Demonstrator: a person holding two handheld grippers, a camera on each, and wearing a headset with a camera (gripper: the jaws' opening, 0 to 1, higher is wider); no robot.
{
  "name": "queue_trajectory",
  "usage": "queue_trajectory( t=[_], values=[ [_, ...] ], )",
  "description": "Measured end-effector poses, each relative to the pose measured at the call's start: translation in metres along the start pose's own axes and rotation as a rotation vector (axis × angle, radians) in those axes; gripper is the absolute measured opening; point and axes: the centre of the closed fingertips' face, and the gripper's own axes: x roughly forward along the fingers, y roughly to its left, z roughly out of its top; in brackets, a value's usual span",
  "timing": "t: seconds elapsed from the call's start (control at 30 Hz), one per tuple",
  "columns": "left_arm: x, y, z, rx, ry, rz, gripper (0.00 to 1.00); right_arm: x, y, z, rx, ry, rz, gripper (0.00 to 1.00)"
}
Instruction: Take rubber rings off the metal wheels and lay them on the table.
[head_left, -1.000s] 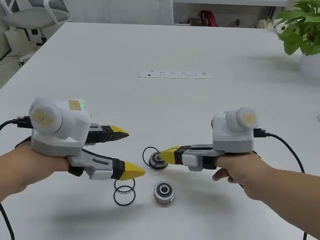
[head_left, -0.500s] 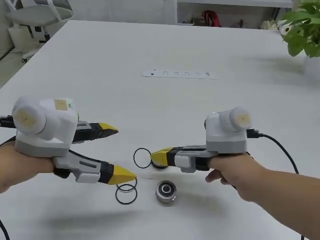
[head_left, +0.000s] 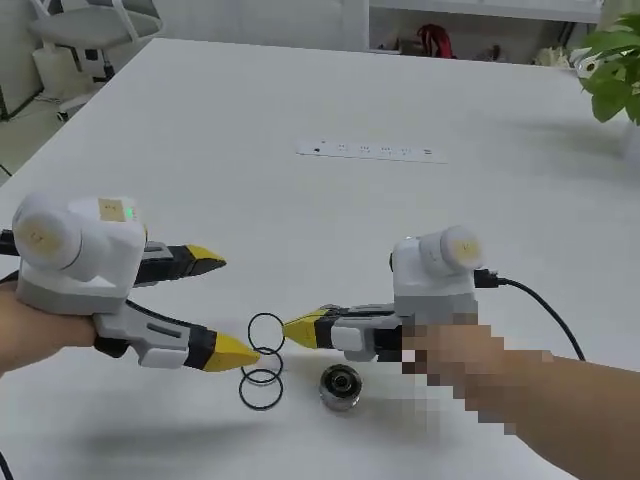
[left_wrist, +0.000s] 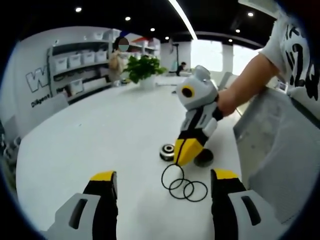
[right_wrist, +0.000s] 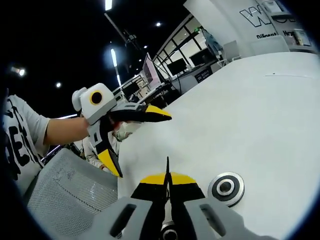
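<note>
**While rt gripper (head_left: 290, 327) pinches a ring, lay it flat beside the other two**

Since its jaws are closed tight on the held ring (head_left: 266, 333), w/ most of the loop poking out past the yellow tips, the step in hand looks like the lay-down. To do it well:
- Lower the tips until the loop rests on the tabletop (head_left: 200, 120).
- Ease the jaws apart only a little, so the rubber doesn't spring or flick.
- Aim for bare surface just beside the two loose rings (head_left: 260, 388), which lie close to the near edge, approx mid-width. Dropping on top of them would tangle the pile.
- Steer clear of the wheel (head_left: 340, 387) just right of those rings; a nudge could send it rolling.

Just left of the rings hangs the lft gripper (head_left: 222, 305), jaws spread wide, nothing in them. Prob best it waits there, ready to steady the next wheel.

Hard to make out:
- Whether the held ring already touches the tabletop or overlaps a loose one. The left gripper view suggests overlap, but I can't be sure.
- The held ring in the right gripper view is just a thin dark line btwn the tips.
- A second wheel (left_wrist: 204, 159) sits half hidden behind the rt gripper.
- Can't tell if either wheel has rings left on it.
</note>
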Motion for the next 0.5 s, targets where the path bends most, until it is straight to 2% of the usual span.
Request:
queue_trajectory(
  t=[0.27, 0.5],
  values=[
    [-0.002, 0.001, -0.002, 0.001, 0.006, 0.003, 0.78, 0.008, 0.000, -0.007, 0.000, 0.028, 0.003, 0.00],
    [-0.002, 0.002, -0.004, 0.001, 0.011, 0.006, 0.78, 0.008, -0.010, -0.012, -0.039, 0.054, -0.044, 0.00]
  ],
)
